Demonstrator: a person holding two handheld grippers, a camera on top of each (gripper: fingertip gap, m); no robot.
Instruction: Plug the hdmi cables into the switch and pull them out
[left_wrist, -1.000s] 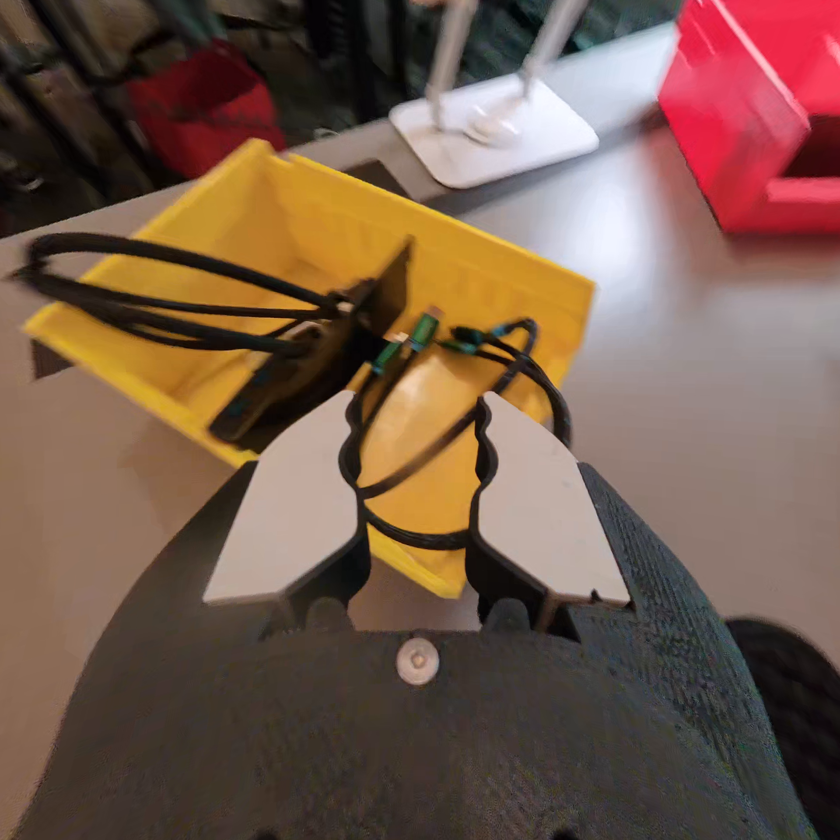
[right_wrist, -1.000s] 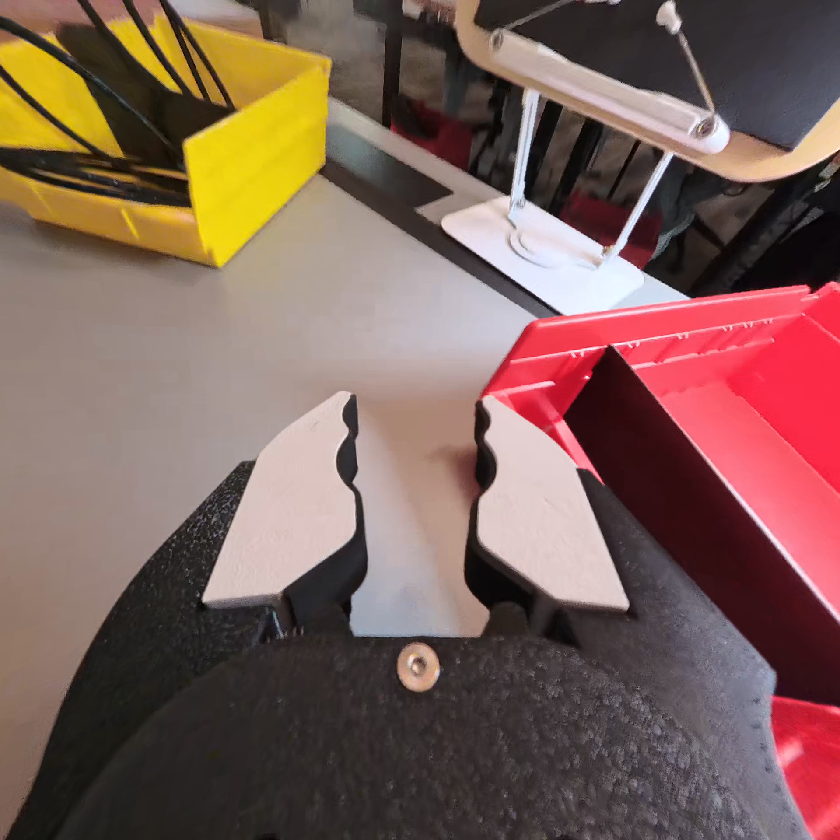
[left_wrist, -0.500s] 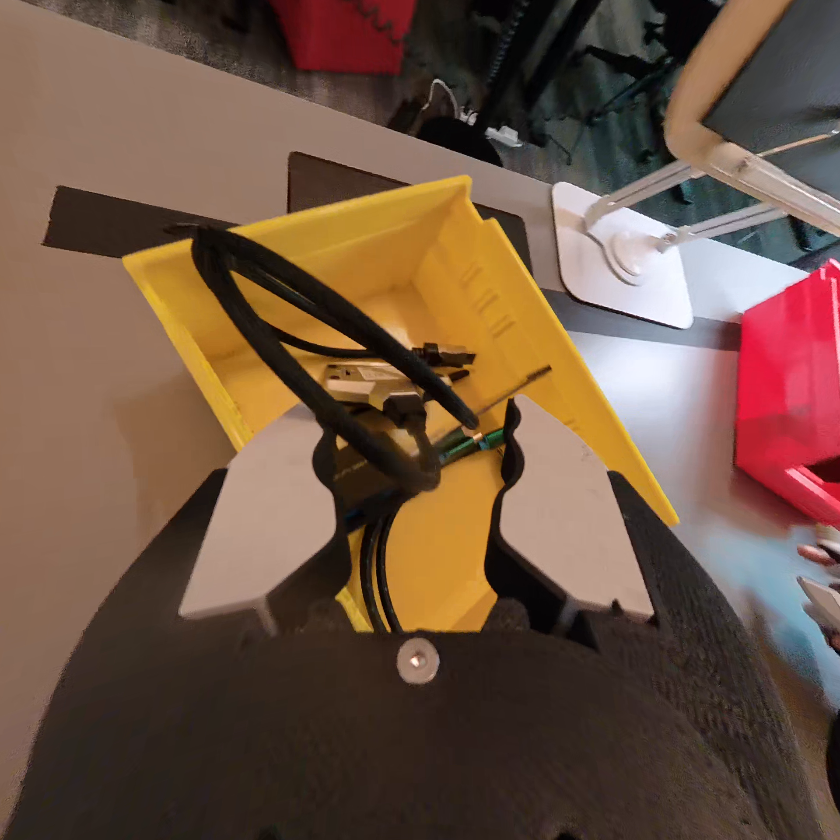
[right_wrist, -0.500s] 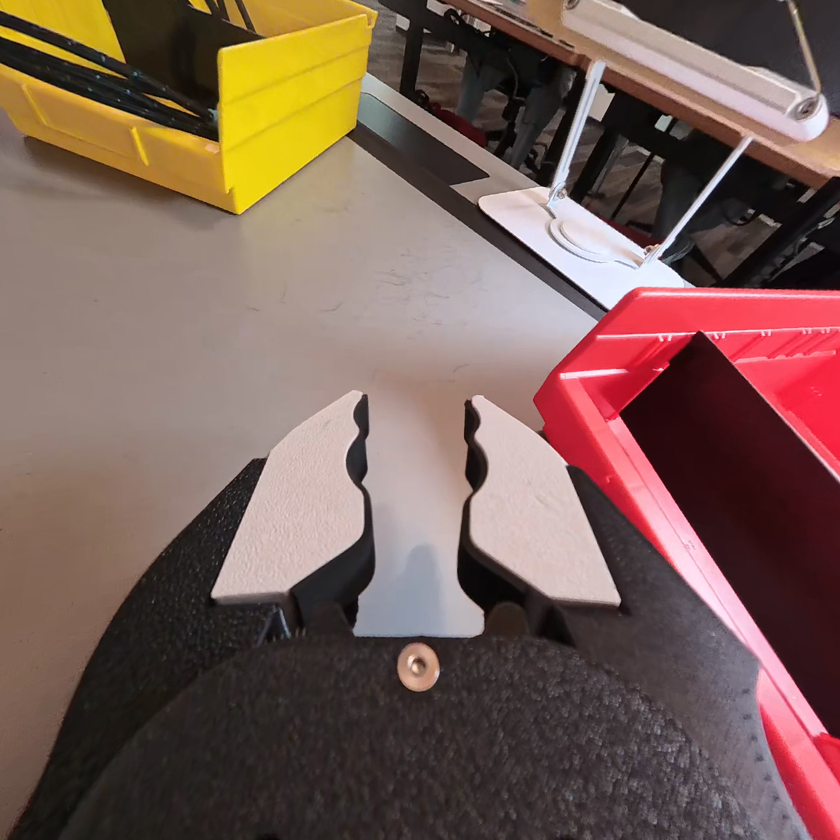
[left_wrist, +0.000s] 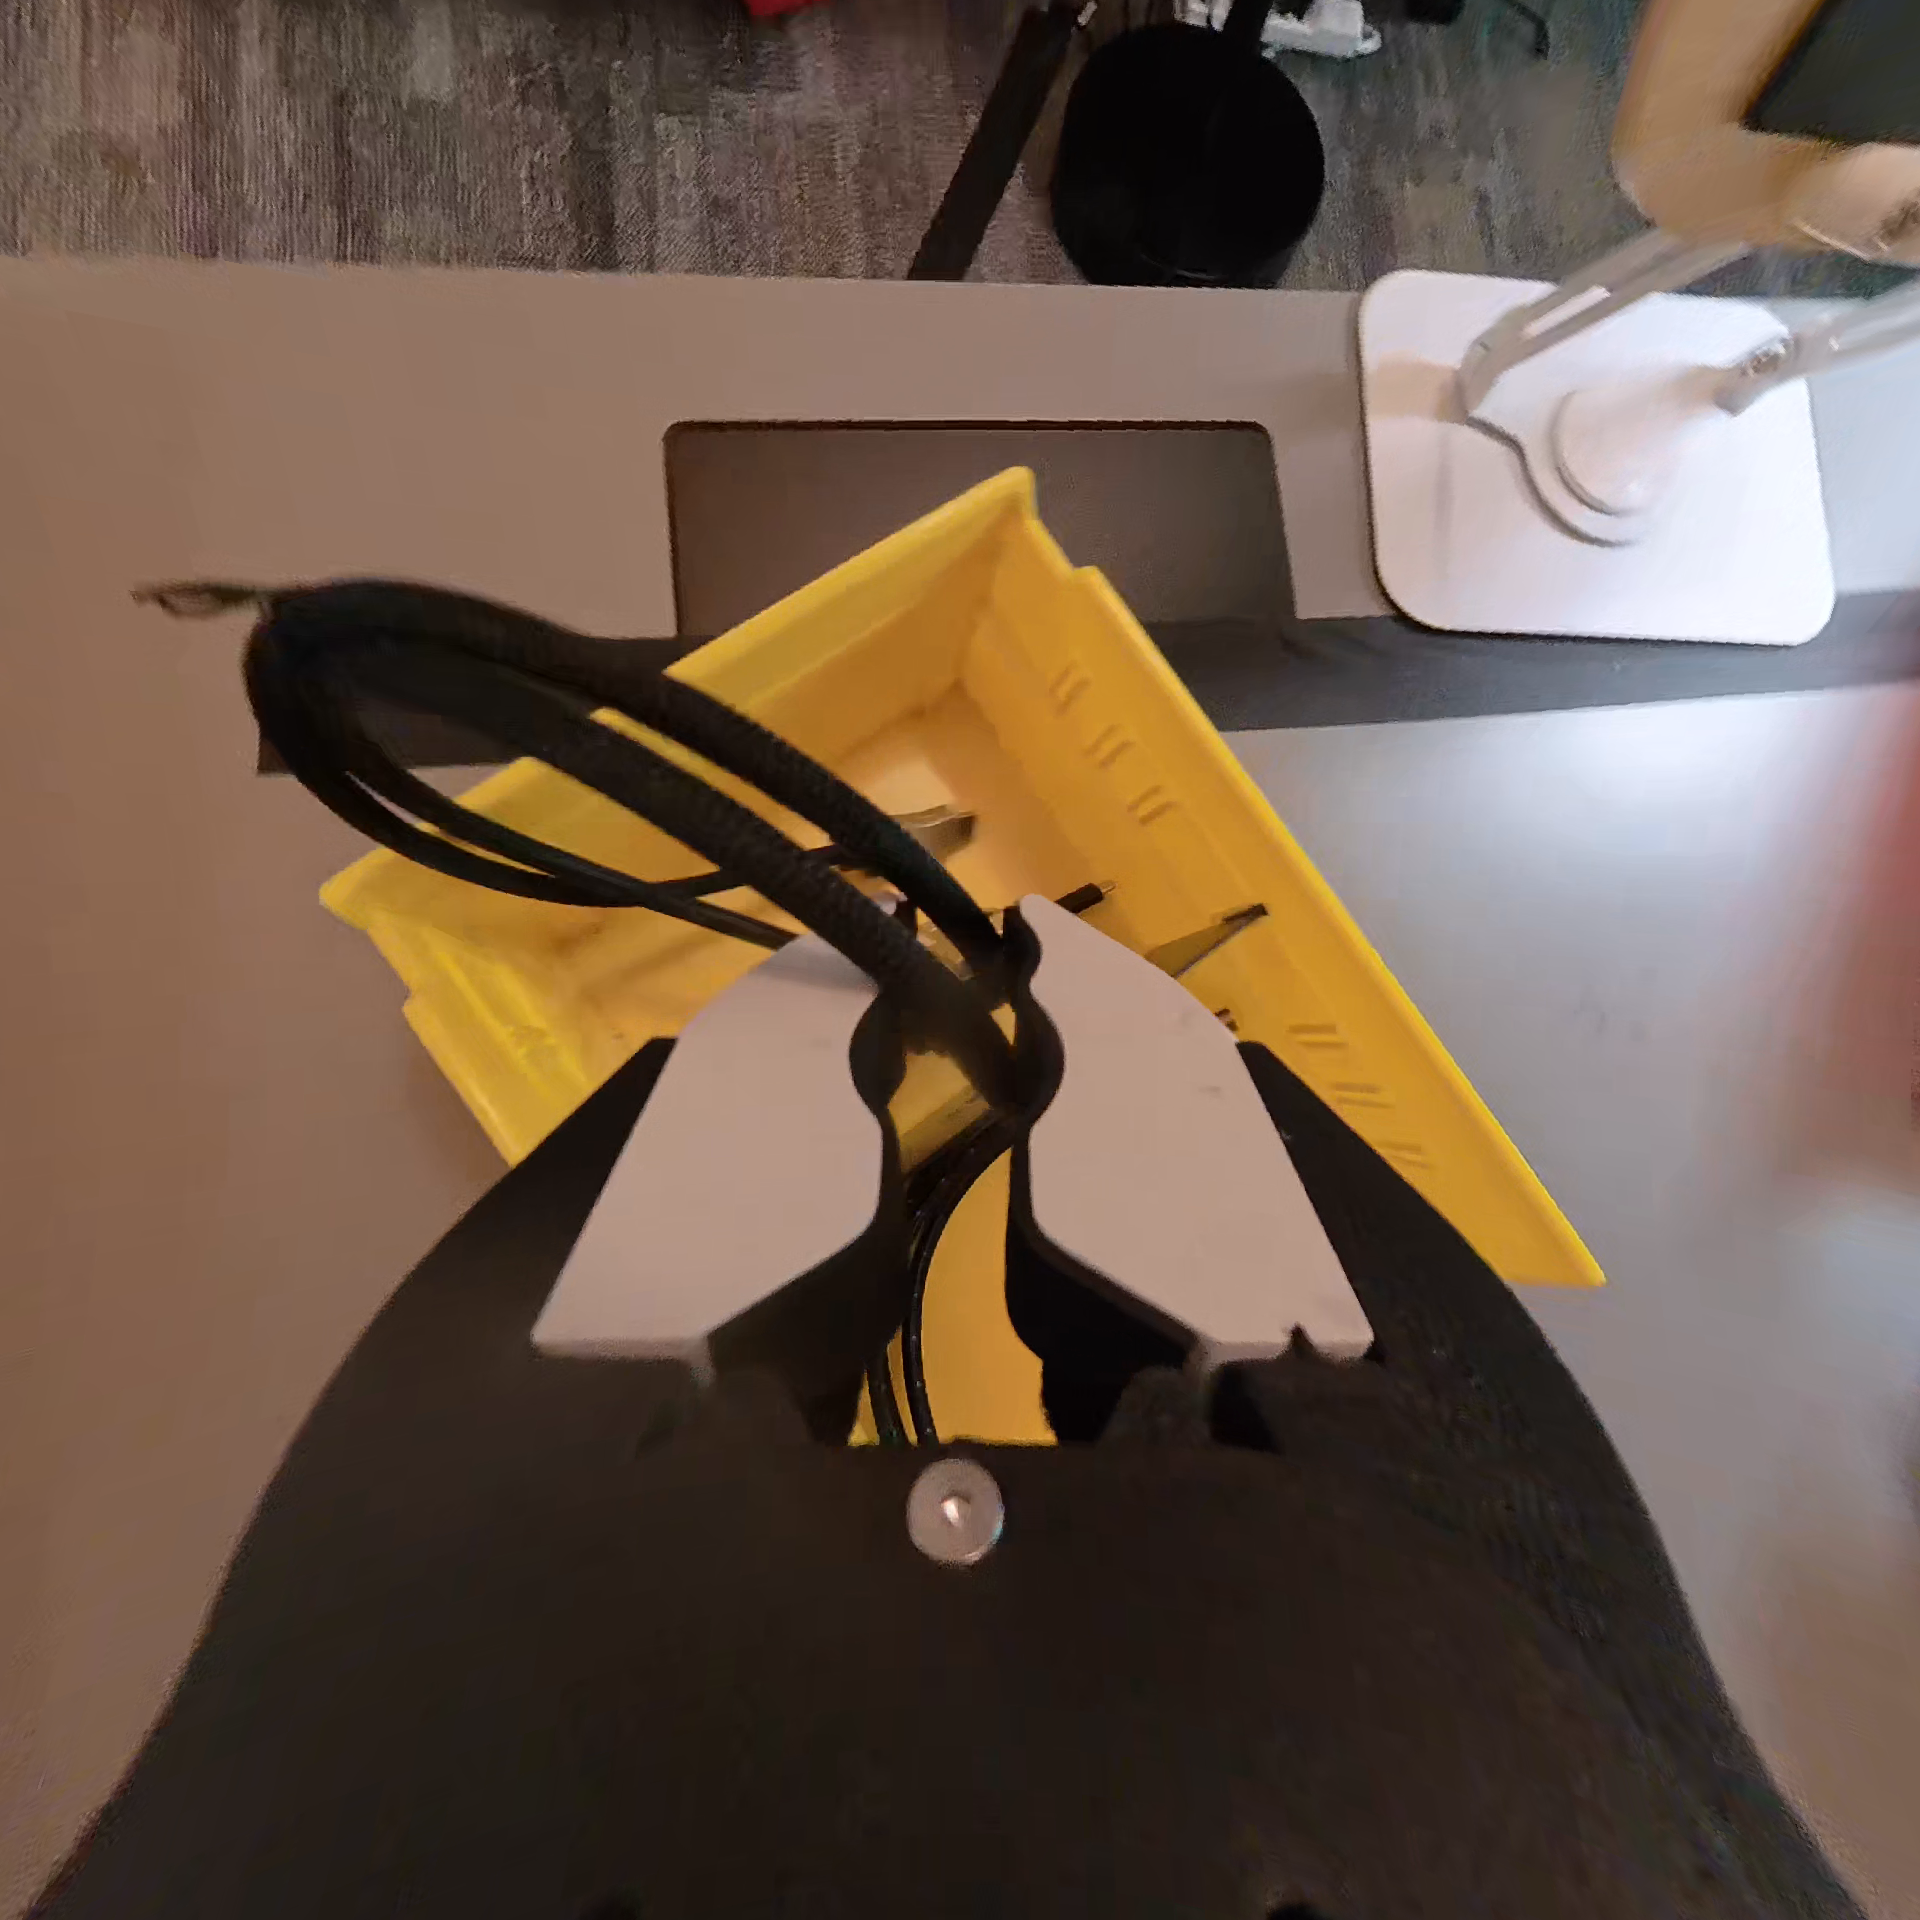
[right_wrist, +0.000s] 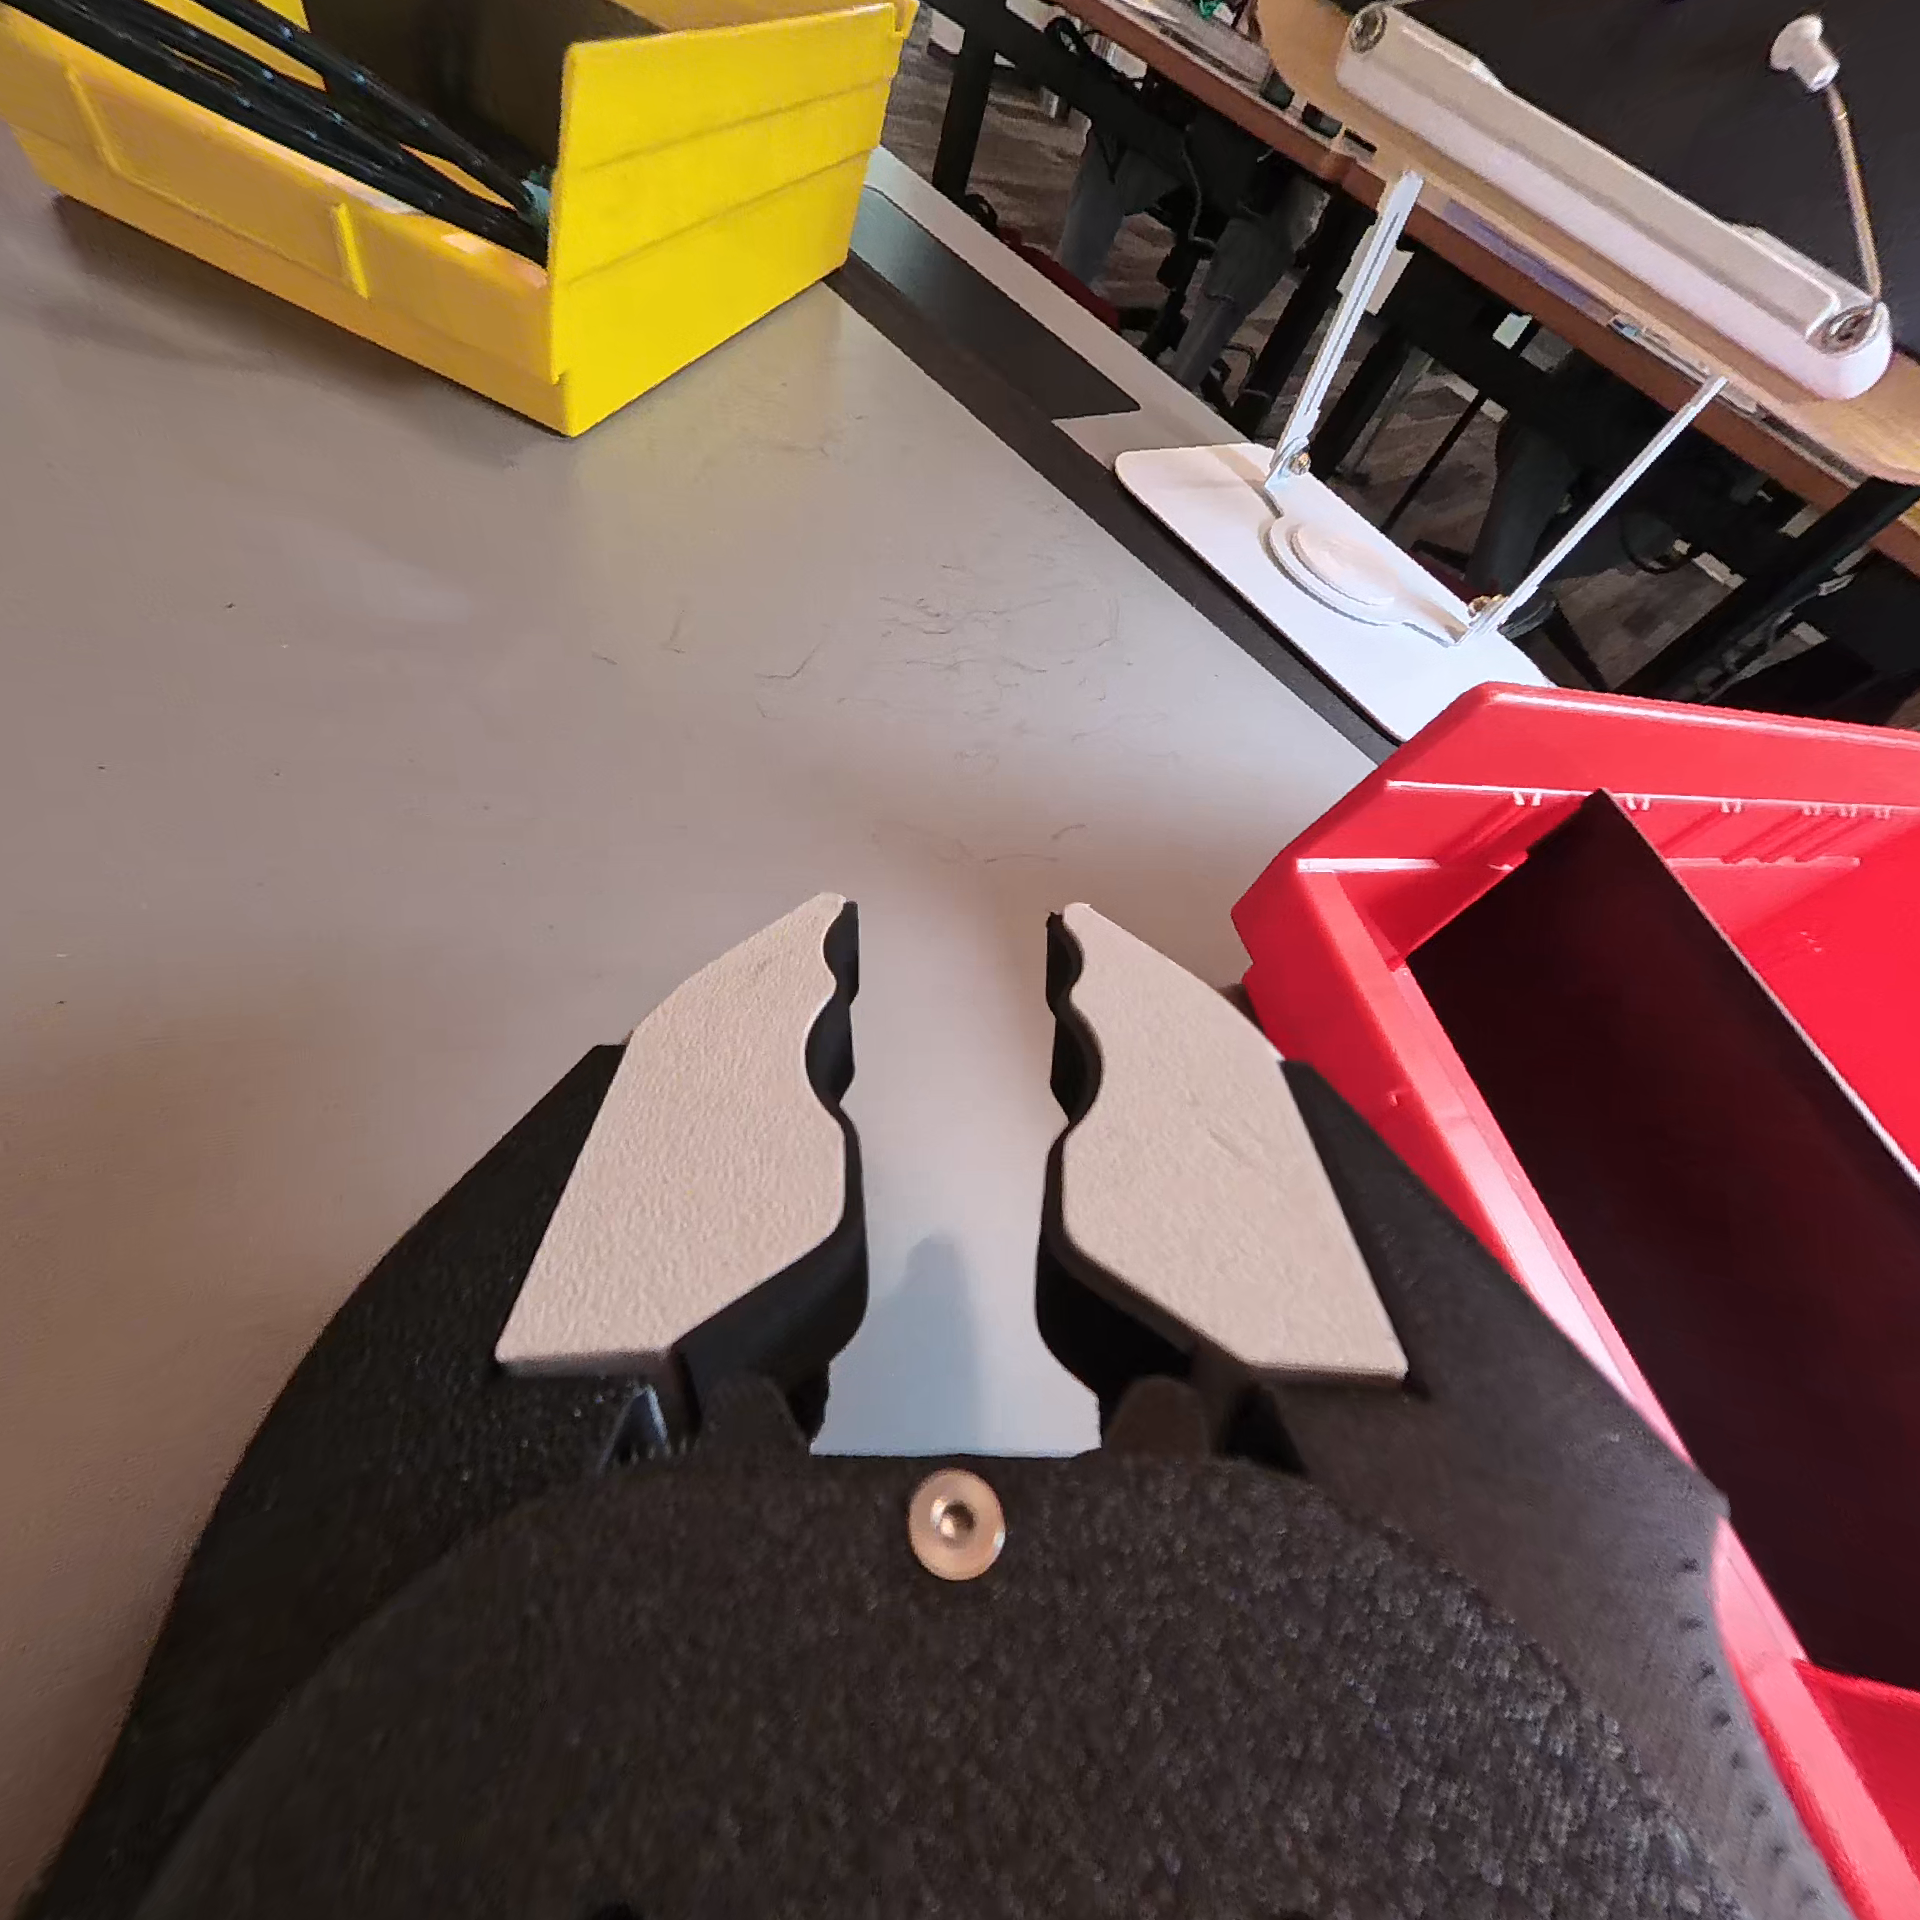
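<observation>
Two views show the scene.

In the left wrist view, the left gripper (left_wrist: 951, 971) hangs over the yellow bin (left_wrist: 1132, 831), which sits askew near the far edge of the table (left_wrist: 312, 416), partly over a dark panel (left_wrist: 966, 499) set into that edge. Its jaws are drawn nearly together around the black cables (left_wrist: 644, 748), with the thick braided one pinched between the tips and two thin ones running down through the gap toward the gripper body. The cables arch up out of the bin and loop past its left rim toward the table's left side. A few metal plug ends (left_wrist: 940, 826) lie on the bin floor beyond the tips. Whether the switch is in there I cannot tell; the fingers cover the middle of the bin. A white lamp base (left_wrist: 1600, 468) stands at the far right corner.

In the right wrist view, the right gripper (right_wrist: 951, 914) is low over bare table, jaws parted by a moderate gap, holding nothing and touching nothing. A red bin (right_wrist: 1351, 894) lies just beside its right finger, with a dark divider (right_wrist: 1662, 1091) inside. The yellow bin (right_wrist: 707, 208) stands well apart at the far left, cables (right_wrist: 312, 114) bundled inside. The lamp base (right_wrist: 1226, 499) sits at the far edge.
</observation>
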